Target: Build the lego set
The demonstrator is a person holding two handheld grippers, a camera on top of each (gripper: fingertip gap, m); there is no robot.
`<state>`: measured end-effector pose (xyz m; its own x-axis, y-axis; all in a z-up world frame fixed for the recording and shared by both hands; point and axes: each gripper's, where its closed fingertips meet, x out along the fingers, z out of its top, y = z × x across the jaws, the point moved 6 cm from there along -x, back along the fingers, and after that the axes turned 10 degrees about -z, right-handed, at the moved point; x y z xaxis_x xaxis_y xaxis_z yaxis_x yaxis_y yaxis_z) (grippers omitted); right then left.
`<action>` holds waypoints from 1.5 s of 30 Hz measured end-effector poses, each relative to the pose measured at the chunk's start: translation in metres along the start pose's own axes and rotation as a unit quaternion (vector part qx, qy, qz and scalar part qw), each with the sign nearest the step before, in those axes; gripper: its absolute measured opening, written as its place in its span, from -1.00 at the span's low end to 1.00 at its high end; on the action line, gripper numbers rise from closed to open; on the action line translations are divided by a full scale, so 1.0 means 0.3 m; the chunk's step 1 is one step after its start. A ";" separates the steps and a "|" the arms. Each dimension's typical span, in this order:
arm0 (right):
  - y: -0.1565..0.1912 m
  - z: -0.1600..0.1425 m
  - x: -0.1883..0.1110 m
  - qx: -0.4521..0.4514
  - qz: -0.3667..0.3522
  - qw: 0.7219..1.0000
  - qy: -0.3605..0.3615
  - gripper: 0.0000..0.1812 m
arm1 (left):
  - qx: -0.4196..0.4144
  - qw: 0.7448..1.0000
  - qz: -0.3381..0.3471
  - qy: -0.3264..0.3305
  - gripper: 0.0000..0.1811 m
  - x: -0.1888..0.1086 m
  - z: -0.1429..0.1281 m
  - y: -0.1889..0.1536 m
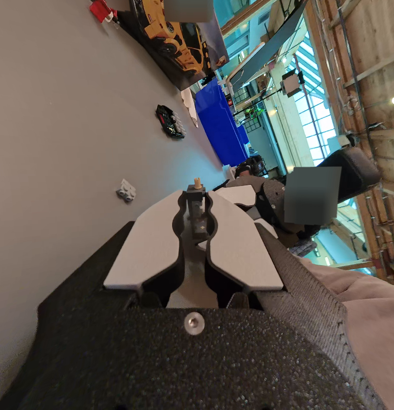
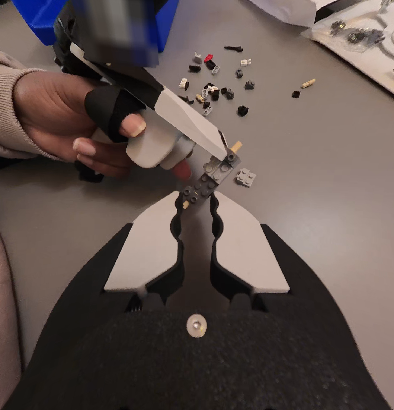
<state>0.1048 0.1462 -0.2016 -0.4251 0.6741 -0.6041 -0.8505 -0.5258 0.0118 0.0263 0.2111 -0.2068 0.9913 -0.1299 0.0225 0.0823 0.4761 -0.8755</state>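
I am clamping the studded grey lego assembly (image 2: 210, 177) at both ends: left hand-held gripper (image 2: 224, 153) pinching its tan-pegged end, right hand-held gripper (image 2: 196, 197) gripping the darker end, above the smooth grey counter (image 2: 302, 199). Small loose pieces (image 2: 216, 86) are lying scattered mid-counter.

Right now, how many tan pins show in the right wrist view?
4 tan pins: one atop the grey assembly, one at its lower end, one loose near the white sheet, one in the pile of small parts. More may hide there.
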 end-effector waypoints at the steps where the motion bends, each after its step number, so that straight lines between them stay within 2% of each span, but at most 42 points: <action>1: -0.001 -0.006 -0.003 -0.002 0.008 1.000 0.009 -0.75 | 0.008 1.000 0.006 0.011 -0.81 0.001 -0.003 0.002; 6: 0.019 -0.054 -0.023 -0.032 0.077 0.993 0.078 -0.76 | 0.070 0.994 0.037 0.070 -0.64 -0.010 0.005 0.020; 10: 0.029 -0.088 -0.034 -0.089 0.120 0.981 0.121 -0.76 | 0.101 0.978 -0.030 0.182 -0.67 -0.013 -0.028 -0.007; 14: 0.041 -0.121 -0.032 -0.183 0.165 0.956 0.160 -0.75 | 0.223 0.934 -0.031 0.278 -0.66 -0.028 -0.065 -0.016; 20: 0.028 -0.108 -0.021 -0.278 0.217 0.917 0.184 -0.75 | 0.314 0.872 -0.009 0.374 -0.60 -0.035 -0.142 -0.010; 24: -0.007 -0.075 0.002 -0.269 0.230 0.921 0.163 -0.72 | 0.359 0.846 0.027 0.394 -0.73 -0.041 -0.152 -0.008; 27: -0.059 -0.024 -0.011 -0.234 0.220 0.941 0.110 -0.67 | 0.359 0.842 0.041 0.400 -0.77 -0.051 -0.153 -0.009; 31: -0.155 0.050 0.033 -0.206 0.120 0.969 0.070 -0.68 | 0.355 0.843 0.029 0.404 -0.80 -0.055 -0.154 -0.030; 34: -0.157 0.067 0.100 -0.234 0.103 0.965 0.066 -0.68 | 0.364 0.843 0.043 0.394 -0.79 -0.060 -0.136 -0.025; 40: -0.145 0.061 0.204 -0.246 0.117 0.948 0.163 -0.66 | 0.364 0.859 0.084 0.349 -0.80 -0.076 -0.078 0.005; 41: -0.147 0.066 0.210 -0.255 0.106 0.947 0.164 -0.78 | 0.366 0.862 0.087 0.340 -0.80 -0.077 -0.067 0.004; 45: -0.131 0.072 0.192 -0.301 0.131 0.935 0.135 -0.81 | 0.366 0.873 0.088 0.310 -0.80 -0.083 -0.036 0.004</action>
<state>0.1071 0.2170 -0.2197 -0.4315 0.3695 -0.8230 -0.3654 -0.9057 -0.2151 0.0006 0.2054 -0.2135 0.7680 -0.3364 -0.5449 0.2036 0.9350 -0.2902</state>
